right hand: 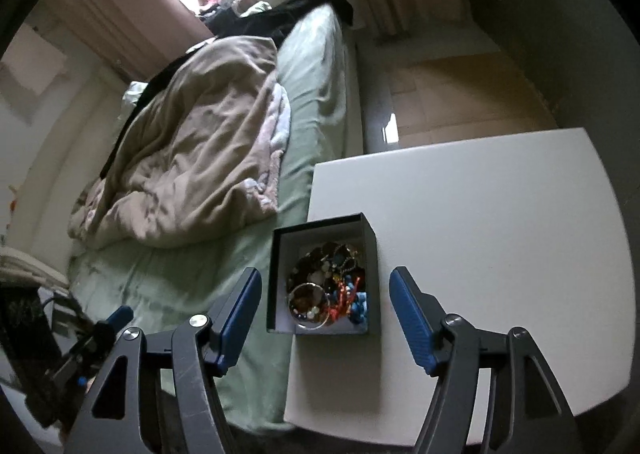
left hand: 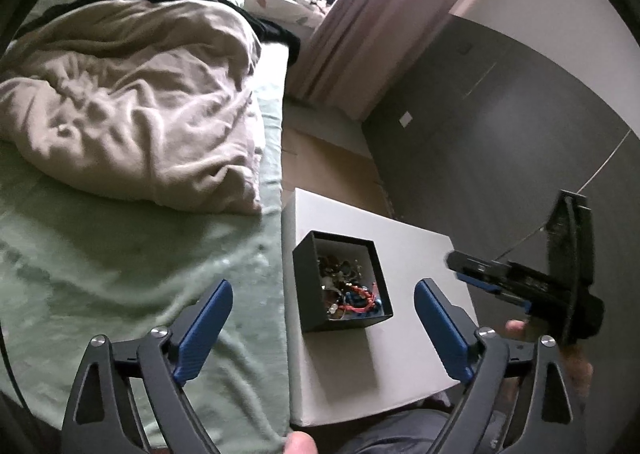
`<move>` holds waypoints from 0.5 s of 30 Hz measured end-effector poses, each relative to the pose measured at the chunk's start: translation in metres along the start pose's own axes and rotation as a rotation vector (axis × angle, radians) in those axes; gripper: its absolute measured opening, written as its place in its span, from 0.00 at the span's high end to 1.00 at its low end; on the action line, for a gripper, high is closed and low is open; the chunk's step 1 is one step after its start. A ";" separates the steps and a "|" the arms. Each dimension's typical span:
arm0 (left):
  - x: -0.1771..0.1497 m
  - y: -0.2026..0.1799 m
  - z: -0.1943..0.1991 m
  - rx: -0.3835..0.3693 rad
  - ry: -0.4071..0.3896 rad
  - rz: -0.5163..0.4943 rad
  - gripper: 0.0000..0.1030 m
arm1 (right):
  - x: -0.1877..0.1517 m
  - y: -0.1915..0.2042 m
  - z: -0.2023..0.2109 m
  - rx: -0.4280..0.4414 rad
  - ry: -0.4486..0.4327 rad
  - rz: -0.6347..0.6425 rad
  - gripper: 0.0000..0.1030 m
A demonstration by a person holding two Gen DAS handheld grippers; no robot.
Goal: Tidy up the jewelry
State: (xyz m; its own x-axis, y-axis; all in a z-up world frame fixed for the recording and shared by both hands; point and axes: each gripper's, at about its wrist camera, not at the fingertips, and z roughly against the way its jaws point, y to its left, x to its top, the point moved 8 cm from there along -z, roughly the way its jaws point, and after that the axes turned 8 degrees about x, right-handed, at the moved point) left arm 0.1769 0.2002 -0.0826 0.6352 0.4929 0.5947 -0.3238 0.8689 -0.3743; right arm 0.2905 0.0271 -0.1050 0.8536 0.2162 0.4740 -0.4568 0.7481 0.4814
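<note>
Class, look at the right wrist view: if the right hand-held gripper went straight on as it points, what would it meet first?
Probably the open black box of jewelry on the white table; the right hand-held gripper, open, frames it. Depth is unclear.

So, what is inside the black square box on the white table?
The black square box holds a tangled pile of jewelry: round gold-rimmed pieces, red beads and blue beads. Whatever lies under the pile is covered.

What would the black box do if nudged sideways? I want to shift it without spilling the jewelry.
The black box would probably slide rather than tip: it sits flat on the smooth white table. Its walls look thin, so squeezing may flex them. The jewelry lies loose and heaped inside, so a quick shove would likely make it shift.
</note>
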 end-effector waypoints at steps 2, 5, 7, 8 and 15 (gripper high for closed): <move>-0.002 -0.003 0.002 0.011 -0.008 -0.010 0.07 | -0.004 0.002 0.014 -0.017 -0.010 0.022 0.35; -0.007 -0.013 0.007 0.021 -0.011 -0.036 0.07 | -0.011 -0.001 0.036 -0.024 -0.029 0.024 0.35; -0.010 -0.019 0.010 0.029 -0.016 -0.048 0.07 | -0.016 -0.004 0.048 -0.035 -0.037 0.024 0.35; -0.011 -0.023 0.013 0.041 -0.025 -0.061 0.07 | -0.018 -0.006 0.054 -0.042 -0.041 0.027 0.35; -0.020 -0.053 0.032 0.124 -0.080 -0.144 0.00 | -0.034 -0.015 0.105 -0.064 -0.114 0.036 0.34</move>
State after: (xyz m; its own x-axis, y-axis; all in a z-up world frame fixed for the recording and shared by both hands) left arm 0.1587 0.1456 -0.0519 0.6248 0.3611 0.6923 -0.3208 0.9271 -0.1940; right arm 0.2420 -0.0576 -0.0508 0.8009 0.1737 0.5731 -0.4669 0.7804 0.4159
